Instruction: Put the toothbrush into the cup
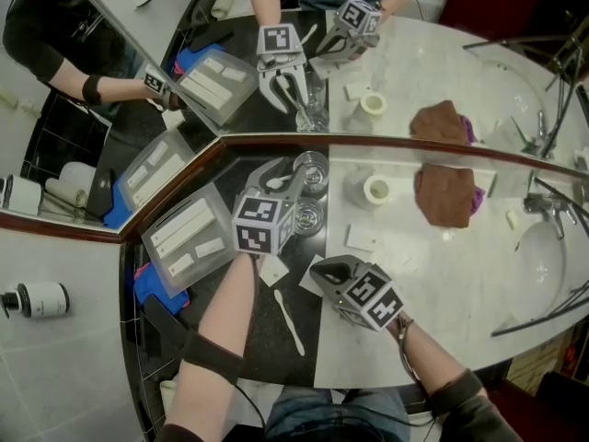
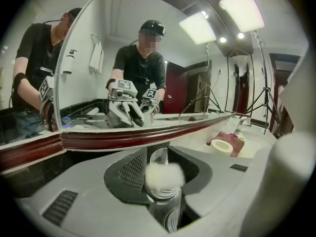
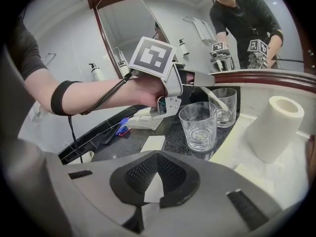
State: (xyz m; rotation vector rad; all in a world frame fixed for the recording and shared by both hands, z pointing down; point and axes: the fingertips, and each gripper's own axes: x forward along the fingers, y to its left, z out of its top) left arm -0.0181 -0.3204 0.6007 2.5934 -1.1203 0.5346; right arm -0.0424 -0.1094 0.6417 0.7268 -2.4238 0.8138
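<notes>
We are working at a bathroom vanity. A dark speckled countertop (image 1: 267, 339) is meeting a white marble countertop (image 1: 442, 274), and a red-framed mirror (image 1: 405, 53) is running along the back.

- The left gripper (image 1: 283, 179) is pointing at the mirror, its jaws standing wide apart and pressing on nothing.
- The toothbrush (image 3: 216, 97) is leaning in the far glass cup (image 3: 226, 107), just ahead of that gripper. Its lower end is sitting inside the glass. Its upper end, blurred in the left gripper view, is lying between the open jaws, and we are seeing no contact with either pad.
- A second glass cup (image 3: 199, 126) is standing just right of the left gripper's marker cube, close beside the first. We cannot tell whether the two are touching.
- The right gripper (image 1: 318, 267) is pointing toward both cups from nearer the person, its jaws closed together and gripping nothing.
- A white card (image 3: 152, 142) is lying just beyond the right gripper's tips.
- Ahead and to the right of the right gripper, a white paper roll (image 3: 274, 127) is standing upright, with a brown cloth (image 1: 446, 194) lying beyond it.
- A white stick (image 1: 290, 320) is lying on the dark counter, left of the right gripper.
</notes>
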